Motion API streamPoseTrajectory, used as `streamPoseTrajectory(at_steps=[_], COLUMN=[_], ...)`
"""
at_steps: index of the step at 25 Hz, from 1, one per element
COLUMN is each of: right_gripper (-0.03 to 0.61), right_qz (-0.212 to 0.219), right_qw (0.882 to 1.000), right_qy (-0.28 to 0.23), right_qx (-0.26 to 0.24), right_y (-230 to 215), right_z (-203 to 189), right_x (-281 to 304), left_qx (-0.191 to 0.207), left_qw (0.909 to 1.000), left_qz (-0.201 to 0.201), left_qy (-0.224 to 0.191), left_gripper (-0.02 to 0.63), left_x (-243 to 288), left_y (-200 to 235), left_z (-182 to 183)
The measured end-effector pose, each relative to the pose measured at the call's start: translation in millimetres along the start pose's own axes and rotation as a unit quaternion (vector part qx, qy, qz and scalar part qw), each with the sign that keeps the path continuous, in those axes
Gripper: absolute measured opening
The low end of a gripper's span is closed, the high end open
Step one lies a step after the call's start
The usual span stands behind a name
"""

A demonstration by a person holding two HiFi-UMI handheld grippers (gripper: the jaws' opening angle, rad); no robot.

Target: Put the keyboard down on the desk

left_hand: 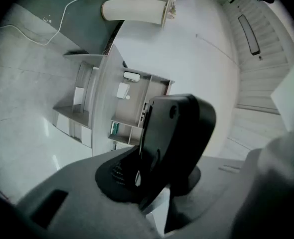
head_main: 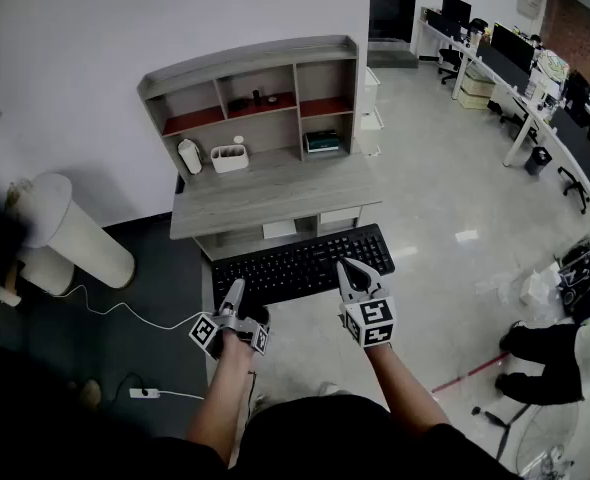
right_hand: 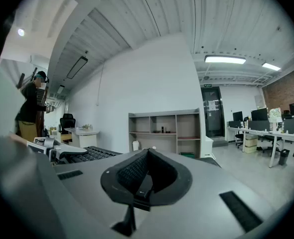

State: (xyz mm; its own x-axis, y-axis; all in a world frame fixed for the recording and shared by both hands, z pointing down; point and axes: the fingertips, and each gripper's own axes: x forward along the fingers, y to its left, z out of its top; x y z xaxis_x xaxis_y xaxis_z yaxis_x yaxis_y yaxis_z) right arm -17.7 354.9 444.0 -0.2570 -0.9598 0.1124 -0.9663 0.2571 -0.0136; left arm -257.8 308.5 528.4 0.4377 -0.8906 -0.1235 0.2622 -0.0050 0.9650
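My left claw (head_main: 237, 290) is clamped on the near edge of the keyboard (head_main: 300, 260), held in the air just before the desk (head_main: 275, 196). My right claw (head_main: 347, 271) is closed, empty.

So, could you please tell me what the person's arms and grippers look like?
Both the left gripper and right gripper are light grey with tapering jaws and black ribbed pads; each carries a white cube printed with black square markers. The forearms are bare, with no sleeves showing.
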Motion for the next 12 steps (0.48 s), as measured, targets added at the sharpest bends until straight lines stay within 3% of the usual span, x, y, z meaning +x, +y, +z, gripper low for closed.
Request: streamPoseTrajectory(at_steps=[12], right_gripper=[0.014], right_qz=[0.018], right_qw=[1.000], right_qy=[-0.003], right_qx=[0.021], right_y=[-26], right_z=[-13], right_x=[-21], left_qx=[0.001], left_qw=[0.9998], left_qz=[0.006], left_qy=[-0.018], left_gripper=[0.098], left_x=[-3], left_y=[14], left_z=[-30])
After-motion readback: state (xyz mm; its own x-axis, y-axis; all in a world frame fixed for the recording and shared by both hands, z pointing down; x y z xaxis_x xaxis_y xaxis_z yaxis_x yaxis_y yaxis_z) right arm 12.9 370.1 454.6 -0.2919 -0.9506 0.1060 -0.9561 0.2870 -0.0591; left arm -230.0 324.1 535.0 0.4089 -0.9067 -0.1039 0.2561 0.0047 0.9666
